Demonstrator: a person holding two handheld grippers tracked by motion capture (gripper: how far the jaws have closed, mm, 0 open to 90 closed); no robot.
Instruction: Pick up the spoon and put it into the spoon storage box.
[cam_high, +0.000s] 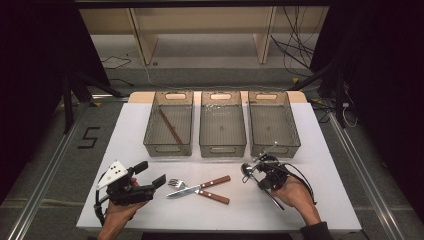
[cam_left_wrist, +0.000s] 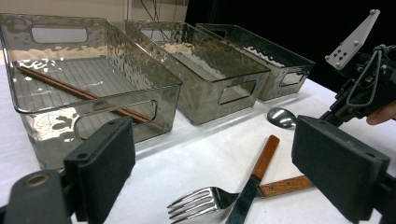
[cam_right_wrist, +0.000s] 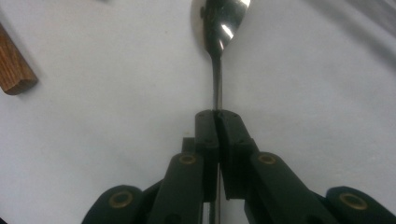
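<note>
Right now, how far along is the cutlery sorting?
Done: chopsticks lie in the left bin. In hand: the right gripper is shut on the spoon. Left: fork and knife lie crossed on the table; the left gripper is open.

Bare worktop (cam_high: 310, 150) right of the three bins (cam_high: 222, 125) seems passable to you; left of them, crossed fork (cam_high: 176, 183) and knife (cam_high: 197, 187) block.

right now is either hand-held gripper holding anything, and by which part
The right hand-held gripper is shut on the spoon, pinching its thin handle just below the bowl. The left hand-held gripper is open and holds nothing.
</note>
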